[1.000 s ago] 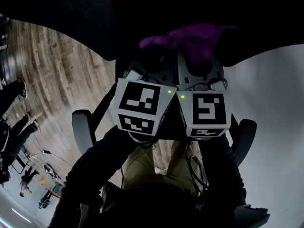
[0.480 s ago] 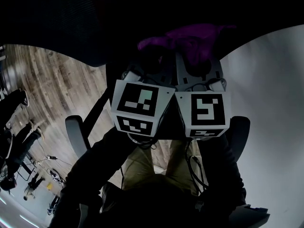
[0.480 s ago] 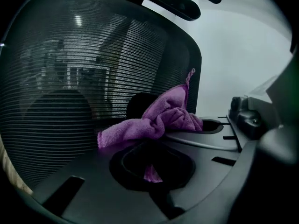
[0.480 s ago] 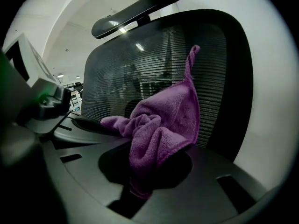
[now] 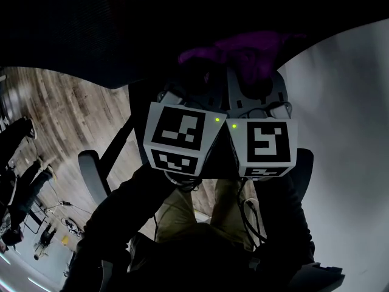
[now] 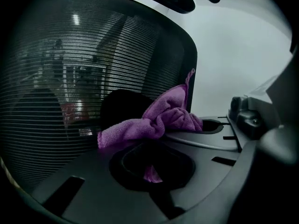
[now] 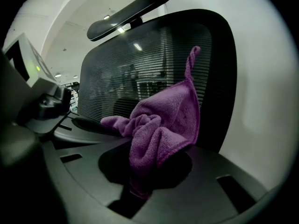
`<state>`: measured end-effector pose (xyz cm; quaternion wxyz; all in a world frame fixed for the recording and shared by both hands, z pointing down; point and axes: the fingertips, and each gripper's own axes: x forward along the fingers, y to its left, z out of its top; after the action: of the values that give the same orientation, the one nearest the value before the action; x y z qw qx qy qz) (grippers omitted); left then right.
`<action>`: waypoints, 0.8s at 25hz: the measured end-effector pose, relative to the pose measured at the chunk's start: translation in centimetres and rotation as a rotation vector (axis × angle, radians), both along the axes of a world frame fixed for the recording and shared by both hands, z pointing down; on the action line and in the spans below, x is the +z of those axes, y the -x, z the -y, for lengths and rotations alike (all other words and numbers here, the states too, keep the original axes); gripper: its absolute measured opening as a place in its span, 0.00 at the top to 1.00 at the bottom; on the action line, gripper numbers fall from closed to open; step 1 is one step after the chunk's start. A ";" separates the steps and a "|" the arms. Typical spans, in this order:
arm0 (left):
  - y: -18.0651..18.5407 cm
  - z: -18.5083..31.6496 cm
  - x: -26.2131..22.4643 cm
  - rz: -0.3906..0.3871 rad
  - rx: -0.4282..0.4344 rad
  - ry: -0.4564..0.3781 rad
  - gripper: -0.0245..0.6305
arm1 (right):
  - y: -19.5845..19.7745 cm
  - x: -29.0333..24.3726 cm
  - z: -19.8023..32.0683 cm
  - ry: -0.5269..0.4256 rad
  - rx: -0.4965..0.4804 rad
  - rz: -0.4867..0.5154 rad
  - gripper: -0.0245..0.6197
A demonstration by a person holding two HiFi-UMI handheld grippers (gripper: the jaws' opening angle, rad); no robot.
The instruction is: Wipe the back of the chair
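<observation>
We hold the purple cloth (image 7: 163, 120) with both grippers at once. Our right gripper (image 7: 140, 183) has its jaws closed on a fold of it, and the bulk is bunched just above and ahead of those jaws. Our left gripper (image 6: 152, 171) also has its jaws drawn together on a tail of the same cloth, and the rest trails off to the right of them, toward the other gripper. The two grippers sit side by side, all but touching. We judge this is so the cloth forms one broad pad stretched between them.

Straight ahead of both pairs of jaws stands the mesh chair back (image 6: 70, 78). The cloth lies against it or just short of it; we cannot tell whether it actually presses on the mesh. One corner of the cloth sticks up ahead of the right jaws, near the dark frame of the back.

Nothing stands between the jaws and the mesh. The headrest (image 7: 131, 8) hangs above and beyond the jaws, and we judge it will limit any upward stroke. A pale wall (image 7: 266, 101) lies to the right of the right jaws. An armrest (image 5: 91, 175) and the wooden floor (image 5: 61, 114) lie behind and below the jaws on the left.
</observation>
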<state>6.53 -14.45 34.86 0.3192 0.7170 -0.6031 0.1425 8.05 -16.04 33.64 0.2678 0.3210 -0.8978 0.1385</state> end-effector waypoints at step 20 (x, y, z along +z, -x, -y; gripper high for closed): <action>-7.7 2.9 1.9 -0.002 0.052 -0.017 0.97 | -7.8 1.9 2.7 -0.016 0.046 -0.006 0.86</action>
<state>14.26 -17.31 36.78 0.3096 0.7354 -0.5851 0.1450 15.84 -18.75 35.53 0.2646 0.3442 -0.8905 0.1364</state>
